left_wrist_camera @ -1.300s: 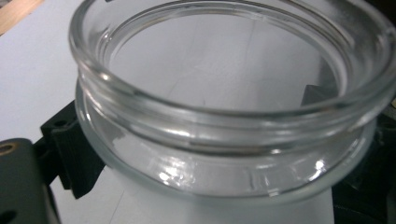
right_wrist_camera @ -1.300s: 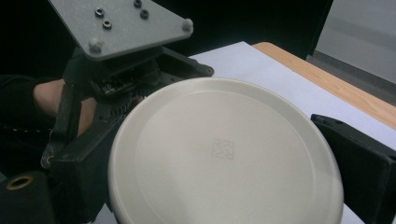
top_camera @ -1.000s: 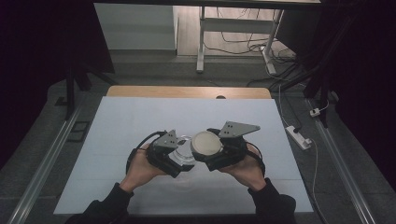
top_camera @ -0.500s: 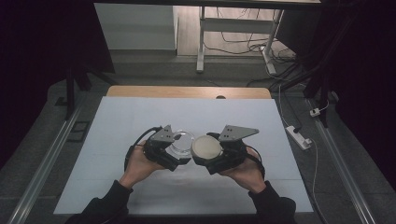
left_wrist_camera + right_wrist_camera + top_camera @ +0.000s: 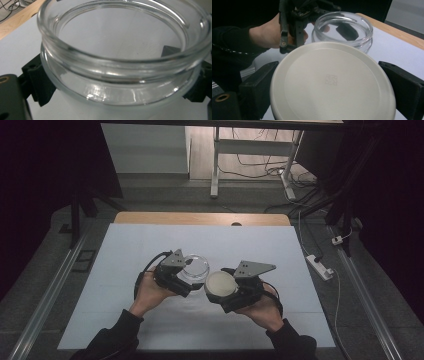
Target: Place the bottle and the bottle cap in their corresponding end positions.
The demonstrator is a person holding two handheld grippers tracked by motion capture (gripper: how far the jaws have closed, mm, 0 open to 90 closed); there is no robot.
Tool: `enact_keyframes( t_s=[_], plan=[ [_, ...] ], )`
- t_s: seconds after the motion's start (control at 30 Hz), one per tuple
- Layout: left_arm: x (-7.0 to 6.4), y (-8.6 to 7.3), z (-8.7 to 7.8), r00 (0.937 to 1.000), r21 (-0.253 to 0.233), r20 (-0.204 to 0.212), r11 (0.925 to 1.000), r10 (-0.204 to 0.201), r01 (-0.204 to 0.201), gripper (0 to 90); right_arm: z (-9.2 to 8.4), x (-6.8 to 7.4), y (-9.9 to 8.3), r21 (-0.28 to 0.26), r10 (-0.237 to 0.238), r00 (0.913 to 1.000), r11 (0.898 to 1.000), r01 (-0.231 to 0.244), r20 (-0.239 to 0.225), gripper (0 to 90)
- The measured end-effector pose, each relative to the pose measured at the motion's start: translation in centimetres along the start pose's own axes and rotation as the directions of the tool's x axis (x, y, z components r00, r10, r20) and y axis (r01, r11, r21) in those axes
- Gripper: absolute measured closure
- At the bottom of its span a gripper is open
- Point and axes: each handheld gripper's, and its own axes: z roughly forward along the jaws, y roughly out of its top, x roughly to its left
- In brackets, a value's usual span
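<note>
Left gripper (image 5: 186, 276): clamped on the glass jar (image 5: 194, 266), 1 black jaw on each side of its wall; in the left gripper view the jaws press the jar (image 5: 120, 65) from left and right below the thick rim.
Glass jar: clear, mouth open and facing up, lid off; it sits just above the white table cover (image 5: 125, 255), left of centre, held upright with a slight tilt.
Right gripper (image 5: 220, 287): jaws spread wide and closed on the cream lid (image 5: 220, 282), gripping it at opposite edges; the right gripper view shows the lid (image 5: 332, 82) wedged flat between the 2 black jaws, a small square mark at its middle.
Cream lid: round, flat face up, held clear of the table, just beside the jar on its right, not over the mouth.
Jar and lid: close neighbours, edges near each other, whether they touch I cannot tell.
Hands: left hand (image 5: 150, 292) wraps the left gripper, right hand (image 5: 262, 307) wraps the right one, both in dark sleeves.
Table: white cover over a wooden top (image 5: 200, 218) showing along the far edge.
Seen from the right gripper: the left gripper (image 5: 297, 20) and the jar (image 5: 344, 30) stand just behind the lid.
</note>
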Motion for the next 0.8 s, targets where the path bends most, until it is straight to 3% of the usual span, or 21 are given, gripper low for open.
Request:
enact_keyframes(
  t_s=[0.33, 0.8],
  plan=[
    [0.8, 0.3, 0.9, 0.9998, 0.003, -0.02, 1.0, 0.005, -0.005, 7.4, 0.1, 0.4, -1.4, 0.003, -0.002, 1.0, 1.0, 0.002, 0.001, 7.3],
    [2.1, 0.9, 2.4, 0.9997, -0.015, -0.023, 0.9999, 0.003, -0.004, 7.3, 1.1, 1.1, -3.5, 0.049, 0.001, 1.0, 0.999, -0.001, 0.0, 7.3]
  ],
)
